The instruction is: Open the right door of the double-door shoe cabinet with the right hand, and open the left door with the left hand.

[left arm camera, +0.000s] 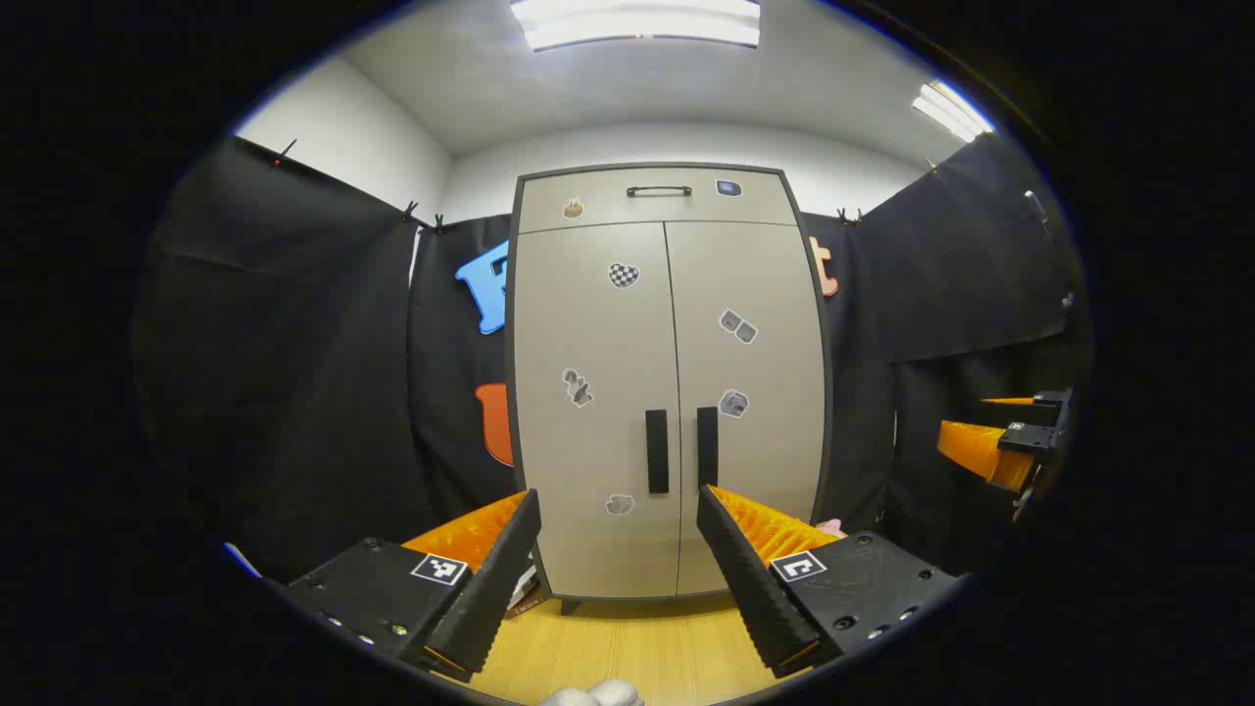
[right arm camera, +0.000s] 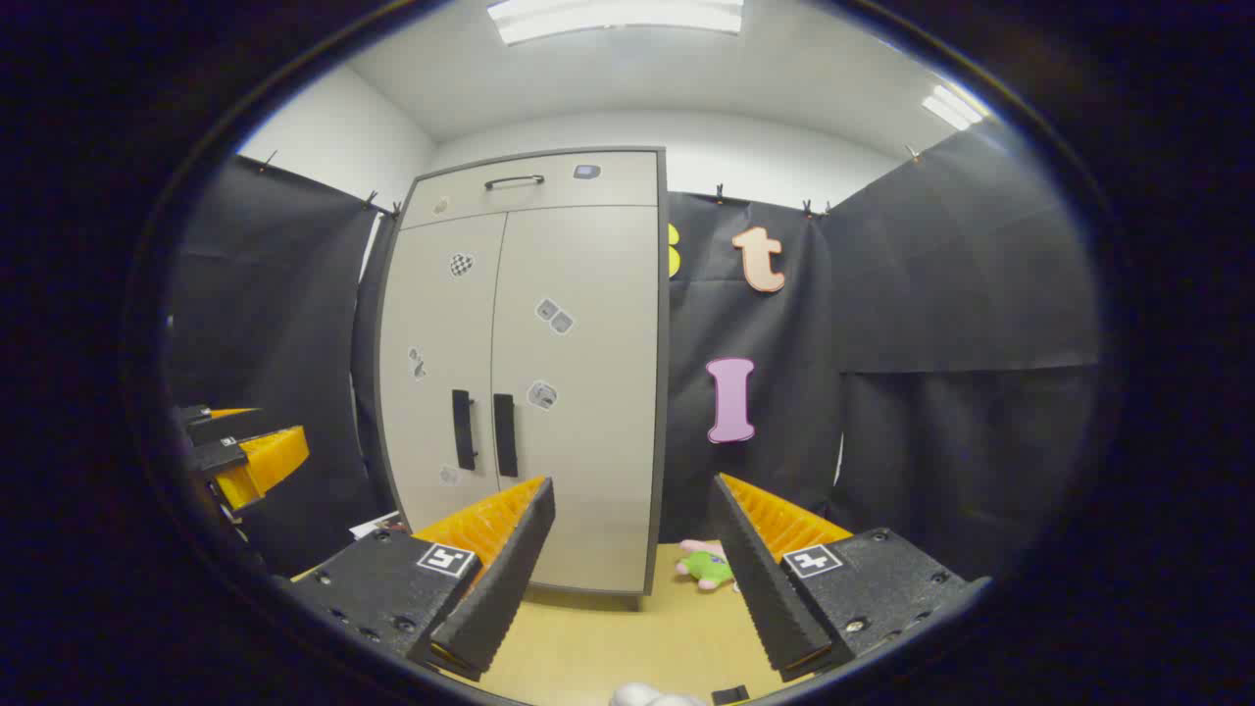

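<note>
Standing shut: rigid shoe cabinet [left arm camera: 667, 382] doors, likely swinging light. Gaping wide, empty: right gripper [right arm camera: 632, 549], left gripper [left arm camera: 618, 559]. Aiming for right handle [right arm camera: 504, 434], left handle [left arm camera: 656, 451].

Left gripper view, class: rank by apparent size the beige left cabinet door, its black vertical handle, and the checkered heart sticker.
1. Beige left cabinet door, by far the largest.
2. Black vertical handle.
3. Checkered heart sticker, smallest, though not much smaller than the handle.
</note>
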